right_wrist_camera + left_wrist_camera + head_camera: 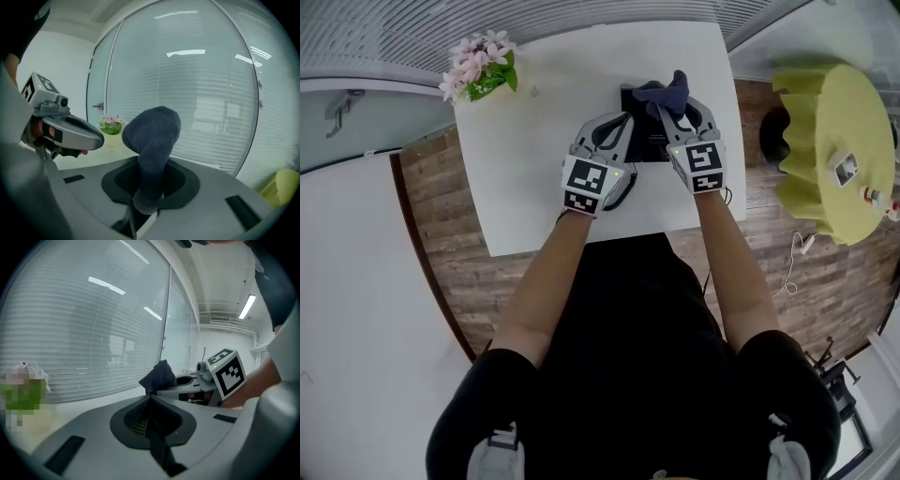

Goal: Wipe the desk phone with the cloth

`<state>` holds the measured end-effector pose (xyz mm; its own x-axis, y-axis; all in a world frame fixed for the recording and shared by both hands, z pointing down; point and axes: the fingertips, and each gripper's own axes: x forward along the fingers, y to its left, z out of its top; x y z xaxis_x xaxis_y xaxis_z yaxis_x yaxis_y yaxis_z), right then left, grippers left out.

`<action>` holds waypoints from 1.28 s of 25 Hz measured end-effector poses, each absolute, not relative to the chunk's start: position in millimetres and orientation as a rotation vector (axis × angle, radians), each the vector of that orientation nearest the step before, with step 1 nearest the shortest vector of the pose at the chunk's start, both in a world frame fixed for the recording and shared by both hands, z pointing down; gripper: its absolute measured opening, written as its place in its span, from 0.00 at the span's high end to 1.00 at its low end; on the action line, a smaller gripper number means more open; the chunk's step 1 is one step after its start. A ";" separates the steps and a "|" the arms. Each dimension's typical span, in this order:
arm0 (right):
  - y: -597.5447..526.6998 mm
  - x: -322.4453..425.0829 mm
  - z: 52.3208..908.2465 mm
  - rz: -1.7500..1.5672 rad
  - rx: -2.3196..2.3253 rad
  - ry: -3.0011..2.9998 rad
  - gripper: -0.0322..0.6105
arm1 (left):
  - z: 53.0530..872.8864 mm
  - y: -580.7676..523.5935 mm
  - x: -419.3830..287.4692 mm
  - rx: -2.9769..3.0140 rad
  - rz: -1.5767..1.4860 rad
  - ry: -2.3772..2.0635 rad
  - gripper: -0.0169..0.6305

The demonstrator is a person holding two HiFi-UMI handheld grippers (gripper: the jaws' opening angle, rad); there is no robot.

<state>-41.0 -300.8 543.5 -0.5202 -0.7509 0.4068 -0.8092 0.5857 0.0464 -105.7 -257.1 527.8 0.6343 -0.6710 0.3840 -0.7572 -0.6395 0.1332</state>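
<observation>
Our right gripper is clamped on the dark blue cloth. In the right gripper view the jaws pinch its lower end, and the rest stands up as a rounded, folded bundle. Our left gripper has its jaws together with nothing between them, and it rests near the phone's left side.

The desk phone lies on the white table, just under both grippers. The cloth hangs above its far end; we cannot tell if they are touching.

We judge the cloth to be soft, light and thick, like knitted fabric. It will bend and fold under pressure, so a firm pinch near one end, as now, seems good, with the free part left to do the wiping. The phone looks rigid and probably light enough to slide on the smooth table. The left gripper could press on the body's edge to keep it in place. Its handset and cord are hidden from us.
</observation>
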 end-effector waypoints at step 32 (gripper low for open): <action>-273.4 -45.5 614.8 0.139 1.171 -2.323 0.82 | 580.7 -253.1 -99.2 2.507 0.472 -1.120 0.96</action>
<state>-45.5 -273.4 614.8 -0.4839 -0.7179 0.5005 -0.7726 0.6190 0.1410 -99.2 -253.1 580.7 0.6315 -0.6417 0.4352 -0.7597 -0.6243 0.1817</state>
